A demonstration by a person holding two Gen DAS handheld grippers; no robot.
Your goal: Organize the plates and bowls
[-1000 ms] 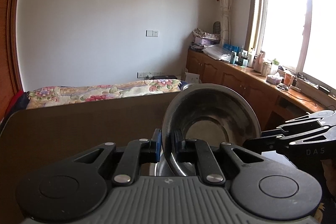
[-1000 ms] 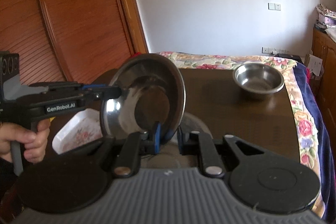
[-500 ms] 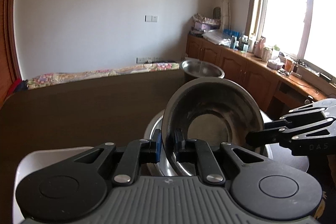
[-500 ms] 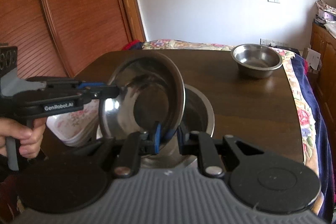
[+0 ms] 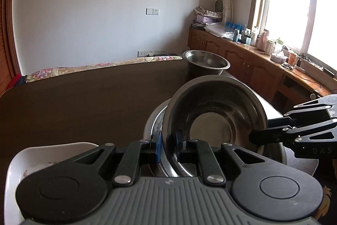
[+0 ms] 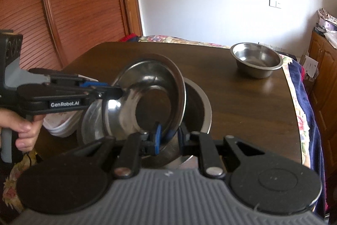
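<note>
While both grippers are clamped on its rim, a steel bowl (image 6: 147, 98) is held tilted on edge just above a larger steel bowl (image 6: 200, 107) that sits at the centre of the right wrist frame on the dark wooden table (image 6: 242, 102). The left gripper (image 5: 167, 146) is seen with its jaws closed on the near rim at the lower middle of the left wrist view, where the held bowl (image 5: 214, 119) fills the centre right; the right gripper (image 6: 168, 136) is likewise clenched on the rim at the lower middle of its own frame, and each tool is visible at the side of the other's view. Whether the held bowl already touches the larger one below cannot be told. A white patterned dish (image 6: 61, 121) lies at the left of the right wrist frame, partly hidden behind the left tool, beside a person's hand (image 6: 23, 130) on its handle. A third steel bowl (image 6: 256, 59) stands well apart in the upper right, near the far table edge. The task is judged to be partly done: the nesting of the held bowl is under way but not completed, it has yet to be levelled and released, and the far bowl is untouched and remains to be gathered.
</note>
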